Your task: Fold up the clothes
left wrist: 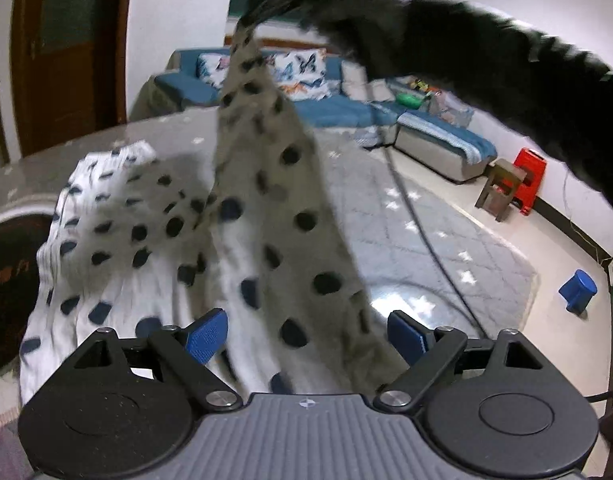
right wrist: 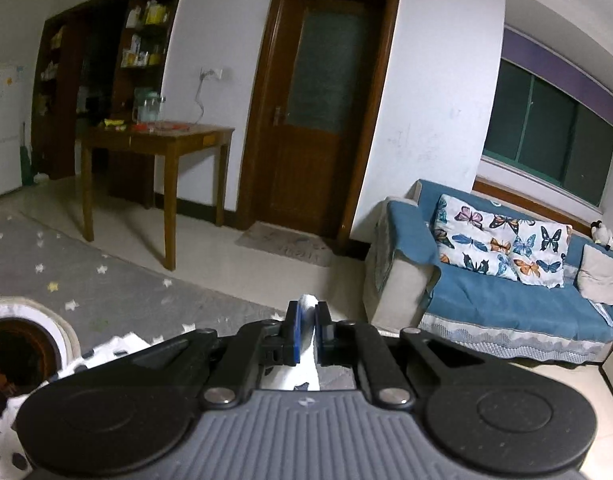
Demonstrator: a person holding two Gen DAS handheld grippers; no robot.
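The right claw (right wrist: 306,330) is raised and angled gently downward toward the room, its blue pads pressed together on a pinch of the white polka-dot garment (left wrist: 266,216), a fold of which sticks up between the fingertips in the right wrist view. In the left wrist view a dark, fuzzy sleeve (left wrist: 486,68) reaches in from 2 o'clock to 12 o'clock, and from its blurred end the cloth hangs in a long taut drape down toward 6 o'clock. The left claw (left wrist: 304,334) is spread wide and tilted down, the drape passing between its blue pads (left wrist: 208,334) without either one pressing it. The rest of the garment lies spread on the glossy grey worktop (left wrist: 178,136) toward 9 o'clock, beside a round dark opening (left wrist: 6,284) whose contents cannot be made out.
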